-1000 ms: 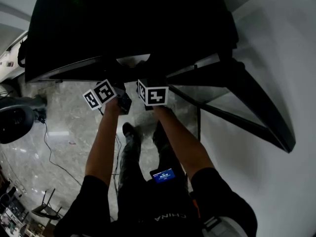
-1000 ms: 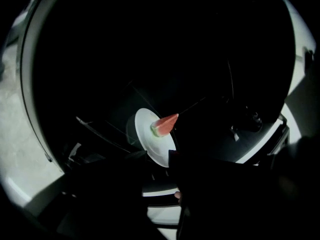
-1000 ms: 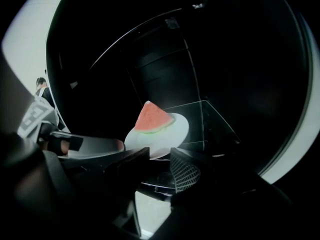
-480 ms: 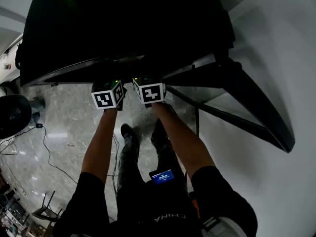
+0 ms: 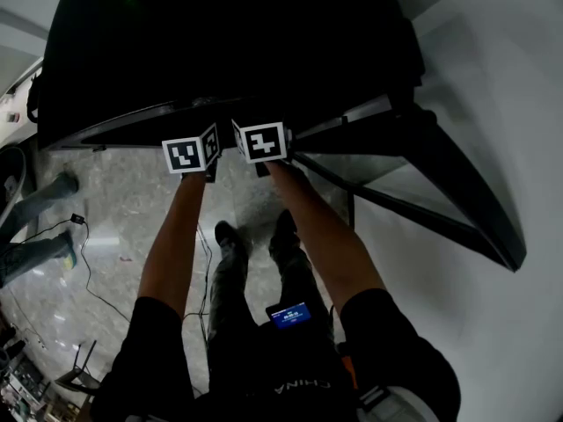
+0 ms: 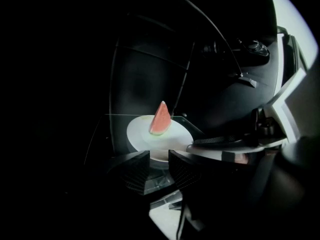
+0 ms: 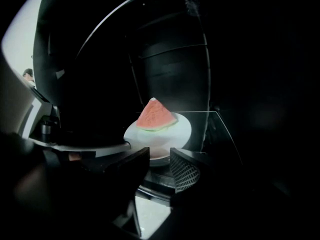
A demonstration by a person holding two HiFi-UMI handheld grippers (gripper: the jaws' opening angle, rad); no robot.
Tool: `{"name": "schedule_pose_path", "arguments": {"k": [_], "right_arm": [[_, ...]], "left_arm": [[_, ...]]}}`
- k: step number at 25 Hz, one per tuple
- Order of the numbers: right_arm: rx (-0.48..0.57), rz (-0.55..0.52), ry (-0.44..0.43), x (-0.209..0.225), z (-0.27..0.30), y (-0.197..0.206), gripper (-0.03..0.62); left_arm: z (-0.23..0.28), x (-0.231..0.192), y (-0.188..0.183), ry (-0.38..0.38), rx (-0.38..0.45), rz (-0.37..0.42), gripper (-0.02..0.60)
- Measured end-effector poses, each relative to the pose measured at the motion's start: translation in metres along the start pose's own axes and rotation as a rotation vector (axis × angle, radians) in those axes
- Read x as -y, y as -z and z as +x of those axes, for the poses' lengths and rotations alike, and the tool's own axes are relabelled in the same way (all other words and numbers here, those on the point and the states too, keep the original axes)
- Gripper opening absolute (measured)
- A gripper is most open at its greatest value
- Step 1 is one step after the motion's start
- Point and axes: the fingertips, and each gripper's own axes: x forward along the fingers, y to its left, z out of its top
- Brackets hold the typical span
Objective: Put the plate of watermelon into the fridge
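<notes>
A white plate (image 6: 145, 134) (image 7: 180, 129) carrying a red watermelon wedge (image 6: 161, 119) (image 7: 155, 115) rests on a glass shelf (image 6: 105, 134) (image 7: 222, 129) inside the dark fridge (image 5: 229, 42). My left gripper (image 6: 159, 165) points at the plate's near rim with its jaws a narrow gap apart. The rim shows in that gap, with nothing pinched. My right gripper (image 7: 160, 165) stands the same way beside it. In the head view only the two marker cubes (image 5: 186, 155) (image 5: 261, 141) show, side by side at the fridge mouth.
The fridge's open black door (image 5: 440, 183) juts out at the right, against a white wall (image 5: 501, 86). Below is a marble floor (image 5: 123, 218) with a cable (image 5: 88, 275). Another person's legs (image 5: 35, 227) stand at the left edge.
Both marker cubes have moved up and forward toward the fridge opening and drawn closer together. The left one has levelled out. At the left, a dark round object gave way to a person's legs.
</notes>
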Motion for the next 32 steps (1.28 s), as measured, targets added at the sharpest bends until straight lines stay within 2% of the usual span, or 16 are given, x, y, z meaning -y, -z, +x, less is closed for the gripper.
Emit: {"name": "schedule_pose_path", "arguments": {"k": [8,13,17,21,23,27,32], "right_arm": [[-0.050,-0.013,0.003,0.001,-0.001,-0.001,0.118],[0.026,-0.023,-0.008,-0.008,-0.030,-0.022,0.118],[0.070,-0.019,-0.069,-0.029,-0.073,-0.039,0.117],[0.081,0.005,-0.156,-0.051,-0.129,-0.051,0.103],[0.084,0.037,-0.190,-0.057,-0.158,-0.057,0.089],[0.096,0.104,-0.218,-0.059,-0.206,-0.058,0.051],[0.136,0.163,-0.289,-0.073,-0.249,-0.050,0.032]], "left_arm": [[-0.002,0.001,-0.003,0.029,-0.059,0.037,0.120],[-0.035,0.013,-0.012,0.072,0.010,0.072,0.120],[-0.082,0.035,-0.032,0.138,0.073,0.108,0.110],[-0.142,0.063,-0.053,0.244,0.125,0.066,0.057],[-0.169,0.073,-0.062,0.283,0.140,0.045,0.052],[-0.214,0.084,-0.073,0.328,0.167,-0.008,0.051],[-0.249,0.102,-0.075,0.392,0.241,-0.095,0.026]]}}
